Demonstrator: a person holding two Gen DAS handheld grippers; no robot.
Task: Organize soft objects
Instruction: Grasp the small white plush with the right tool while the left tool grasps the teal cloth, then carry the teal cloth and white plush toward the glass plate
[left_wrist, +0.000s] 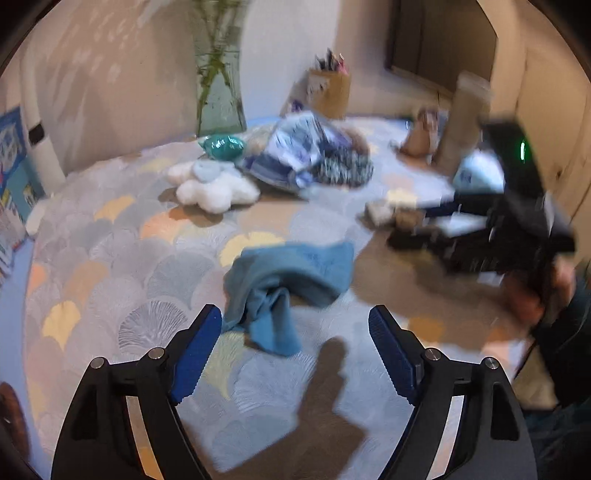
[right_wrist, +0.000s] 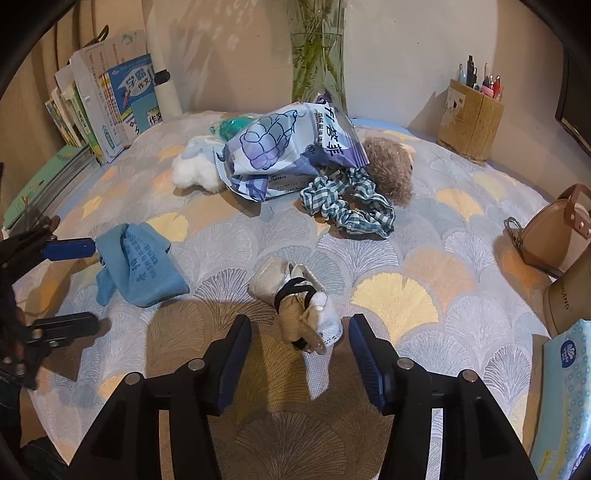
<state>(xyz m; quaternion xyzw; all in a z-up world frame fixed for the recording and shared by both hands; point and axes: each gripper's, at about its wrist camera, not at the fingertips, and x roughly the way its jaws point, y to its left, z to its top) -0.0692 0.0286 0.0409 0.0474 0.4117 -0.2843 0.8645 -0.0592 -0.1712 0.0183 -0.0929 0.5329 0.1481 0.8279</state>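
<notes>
The left gripper (left_wrist: 295, 328) sits nearest the lens in the left wrist view, angled down at the patterned cloth (left_wrist: 110, 258), jaws spread wide with nothing gripped. The crumpled blue cloth (left_wrist: 288, 284) lies on that surface just beyond the fingertips, its near fold between them but untouched. This view is blurred; the pile behind it reads only as a white plush (left_wrist: 210, 188), a printed bag (left_wrist: 295, 147) and a checked fabric (left_wrist: 347, 166).

The right gripper (right_wrist: 301, 347) points steeply down, jaws partly open, pads clear of the tied beige bundle (right_wrist: 299, 306) lying between and just ahead of them. The right wrist view is sharp and shows what the other does not: books (right_wrist: 103, 107) at left, print on the blue cloth, a brown plush (right_wrist: 388, 166), and a pen holder (right_wrist: 469, 122). A tissue pack (right_wrist: 565, 387) is cut off at right.
</notes>
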